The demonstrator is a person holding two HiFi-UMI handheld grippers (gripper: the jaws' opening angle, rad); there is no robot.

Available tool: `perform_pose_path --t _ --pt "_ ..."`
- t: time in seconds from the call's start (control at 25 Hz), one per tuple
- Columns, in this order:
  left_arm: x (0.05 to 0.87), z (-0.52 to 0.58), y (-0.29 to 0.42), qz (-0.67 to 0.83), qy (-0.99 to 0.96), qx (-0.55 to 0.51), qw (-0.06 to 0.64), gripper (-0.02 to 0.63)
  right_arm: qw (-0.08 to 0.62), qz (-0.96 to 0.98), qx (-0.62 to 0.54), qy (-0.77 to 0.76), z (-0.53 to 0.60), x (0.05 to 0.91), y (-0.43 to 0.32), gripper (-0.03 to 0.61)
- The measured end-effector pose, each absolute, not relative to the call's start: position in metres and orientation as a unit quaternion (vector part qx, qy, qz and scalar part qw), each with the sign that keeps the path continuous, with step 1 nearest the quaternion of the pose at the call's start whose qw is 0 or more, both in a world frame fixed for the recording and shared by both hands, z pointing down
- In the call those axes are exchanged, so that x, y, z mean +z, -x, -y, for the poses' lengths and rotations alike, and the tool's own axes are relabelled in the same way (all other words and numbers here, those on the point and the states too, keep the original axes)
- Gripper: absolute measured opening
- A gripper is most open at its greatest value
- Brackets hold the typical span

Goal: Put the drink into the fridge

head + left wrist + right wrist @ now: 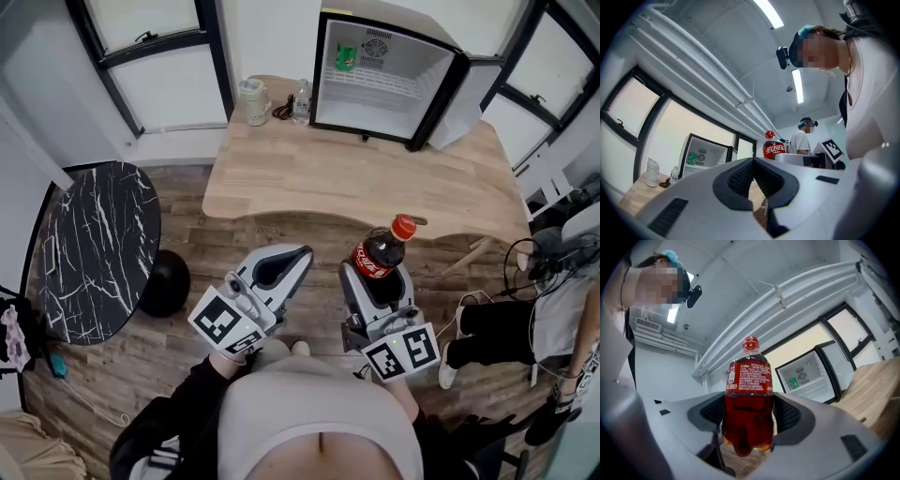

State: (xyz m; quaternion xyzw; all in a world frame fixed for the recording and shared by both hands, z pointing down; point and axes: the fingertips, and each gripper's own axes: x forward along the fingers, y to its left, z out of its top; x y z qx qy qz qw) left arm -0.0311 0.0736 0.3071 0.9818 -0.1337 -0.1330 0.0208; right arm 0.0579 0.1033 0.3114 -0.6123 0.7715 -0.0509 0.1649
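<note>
right tongs (749, 420) clamp cola bottle (749, 380), left tongs (753, 165) closed; fridge (386, 92) open

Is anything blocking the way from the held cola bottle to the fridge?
Nothing visible does. The right gripper holds the cola bottle, the door of the fridge stands open, and the table between them is bare. A green can sits inside, upper left.

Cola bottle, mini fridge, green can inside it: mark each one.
cola bottle (750, 378): right gripper view, on its red label.
mini fridge (417, 66): head view, on its white inner back wall.
green can (346, 57): head view, on its side wall.
</note>
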Motion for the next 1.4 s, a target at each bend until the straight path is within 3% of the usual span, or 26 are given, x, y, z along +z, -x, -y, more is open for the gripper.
perform_pose_path --t 0.6,1.4 --pt "0.333 -0.04 0.005 0.132 -0.982 -0.128 0.052 0.005 0.166 -0.78 -0.062 0.6 -0.072 0.325 -0.073 0.318" --pt "0.316 0.158 -0.063 0.094 -0.986 -0.132 0.03 0.006 0.187 -0.756 -0.05 0.625 0.118 0.315 -0.141 0.318"
